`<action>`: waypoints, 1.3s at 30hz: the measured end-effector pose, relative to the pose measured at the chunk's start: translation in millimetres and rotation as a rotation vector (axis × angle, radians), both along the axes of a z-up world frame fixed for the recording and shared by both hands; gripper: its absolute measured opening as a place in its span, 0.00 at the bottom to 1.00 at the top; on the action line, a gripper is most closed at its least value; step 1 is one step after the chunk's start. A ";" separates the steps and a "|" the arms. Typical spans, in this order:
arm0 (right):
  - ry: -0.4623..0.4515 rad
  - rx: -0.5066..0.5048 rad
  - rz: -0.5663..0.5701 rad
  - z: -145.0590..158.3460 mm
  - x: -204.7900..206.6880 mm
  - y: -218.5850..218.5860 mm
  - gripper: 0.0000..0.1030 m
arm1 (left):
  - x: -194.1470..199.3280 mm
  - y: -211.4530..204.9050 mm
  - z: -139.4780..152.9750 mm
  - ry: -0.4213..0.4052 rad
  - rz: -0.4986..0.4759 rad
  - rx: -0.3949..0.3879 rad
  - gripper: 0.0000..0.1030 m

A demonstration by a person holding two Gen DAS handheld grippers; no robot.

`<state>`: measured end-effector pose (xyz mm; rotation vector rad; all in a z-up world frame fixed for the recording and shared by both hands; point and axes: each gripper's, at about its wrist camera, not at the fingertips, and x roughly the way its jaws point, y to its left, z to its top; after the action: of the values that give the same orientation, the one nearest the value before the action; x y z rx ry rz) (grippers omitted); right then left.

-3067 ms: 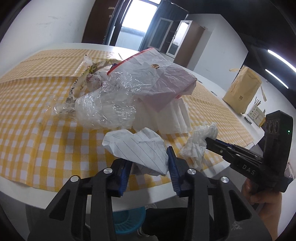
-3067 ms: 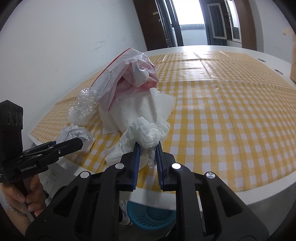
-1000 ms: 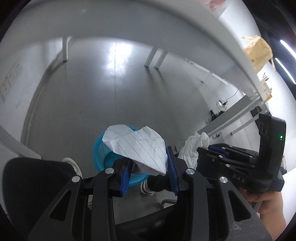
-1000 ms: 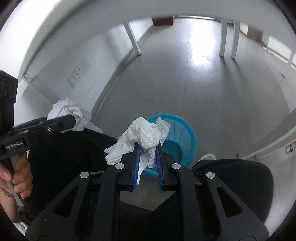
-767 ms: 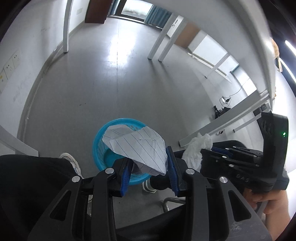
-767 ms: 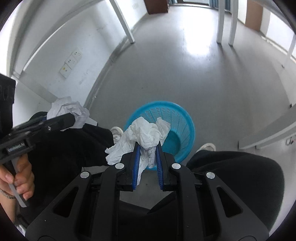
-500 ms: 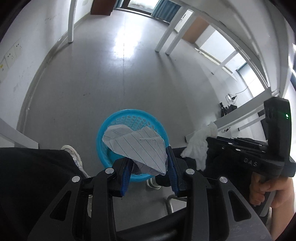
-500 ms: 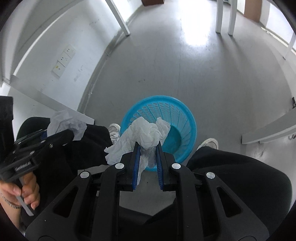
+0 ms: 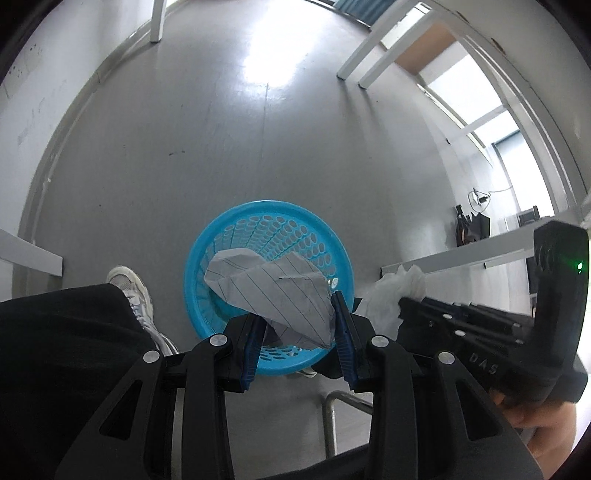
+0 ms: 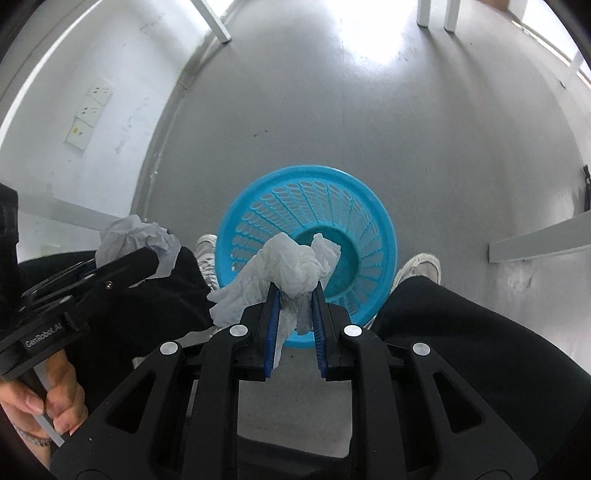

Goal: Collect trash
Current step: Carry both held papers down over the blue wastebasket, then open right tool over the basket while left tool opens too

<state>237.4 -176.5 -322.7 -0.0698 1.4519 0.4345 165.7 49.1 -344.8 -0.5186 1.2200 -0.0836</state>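
Observation:
My left gripper is shut on a crumpled sheet of lined paper, held above the round blue plastic basket on the floor. My right gripper is shut on a wad of white tissue, which hangs over the same blue basket. In the left wrist view the right gripper comes in from the right with its tissue. The right wrist view has the left gripper at the left with its paper. Both grippers point steeply down.
The basket stands on a grey floor between a person's white shoes and black trouser legs. A metal chair frame shows below. White table legs stand further off, and wall sockets lie at the left.
Both grippers have sunk toward the basket, which now looks larger and more centred. Each still grips its paper or tissue as before.

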 end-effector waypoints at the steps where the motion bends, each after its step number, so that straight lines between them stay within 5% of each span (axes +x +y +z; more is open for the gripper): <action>1: 0.006 -0.004 -0.005 -4.3 1.5 0.6 0.17 | 3.3 0.1 -3.3 0.010 0.007 -0.001 0.34; 18: 0.106 -0.058 -0.062 -60.7 30.2 2.9 0.17 | 38.2 7.1 -52.3 0.140 0.086 -0.070 0.36; 20: 0.098 -0.055 -0.068 -58.7 29.7 1.1 0.21 | 39.7 8.4 -53.2 0.129 0.096 -0.089 0.45; 22: 0.074 -0.054 -0.088 -53.7 30.6 -2.5 0.36 | 39.3 13.1 -49.0 0.092 0.116 -0.117 0.60; 26: 0.033 -0.023 -0.089 -42.3 27.8 -3.6 0.45 | 36.8 18.0 -38.6 0.038 0.144 -0.115 0.61; 31: -0.026 -0.011 -0.076 -23.4 18.4 -4.6 0.54 | 29.0 21.6 -36.0 0.066 0.168 -0.095 0.61; 39: -0.084 0.028 -0.091 3.8 1.2 -14.1 0.56 | 3.3 20.8 -2.7 0.003 0.144 -0.042 0.62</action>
<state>238.6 -190.6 -318.9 0.0009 1.3606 0.3732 169.0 70.0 -347.5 -0.6418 1.1824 0.0136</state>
